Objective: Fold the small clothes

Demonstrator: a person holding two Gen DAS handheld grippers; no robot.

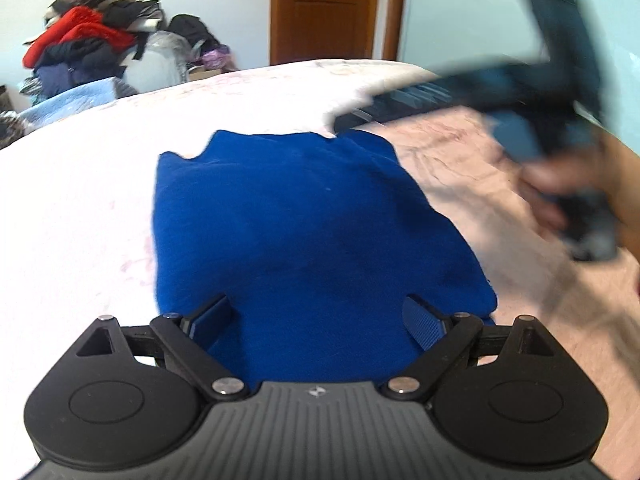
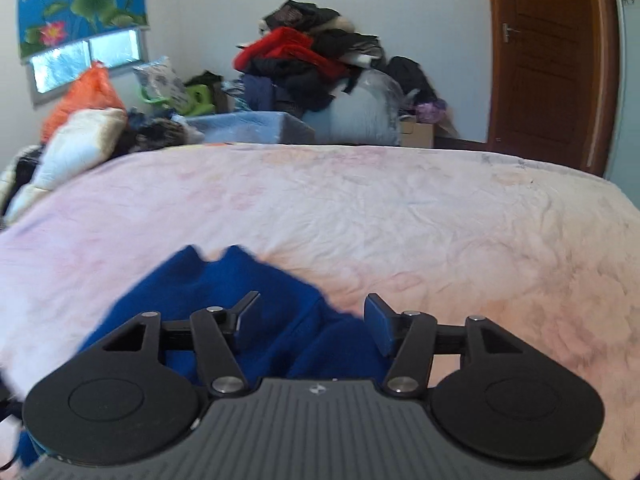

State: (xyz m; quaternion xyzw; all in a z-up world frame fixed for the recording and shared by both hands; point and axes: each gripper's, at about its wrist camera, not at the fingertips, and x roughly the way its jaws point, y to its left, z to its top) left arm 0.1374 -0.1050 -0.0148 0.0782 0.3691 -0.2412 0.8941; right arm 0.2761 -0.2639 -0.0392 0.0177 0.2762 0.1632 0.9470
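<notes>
Jaws of both the left gripper (image 1: 318,316) and right gripper (image 2: 312,322) stand open and empty over the blue garment (image 1: 296,224), lying apparently folded on the bed (image 2: 400,208); perhaps final tidying remains.

Pale pink, wrinkled bedsheet (image 2: 400,216) covering the bed. Behind it, against the white wall, a heap of red and dark clothes (image 2: 312,60) piled on a pale blue bundle (image 2: 360,120). Brown wooden door (image 2: 548,60) with metal handle at right. Orange plastic bag (image 2: 86,92) and white pillow (image 2: 76,140) at left, below a lotus-print blue blind (image 2: 80,4).
</notes>
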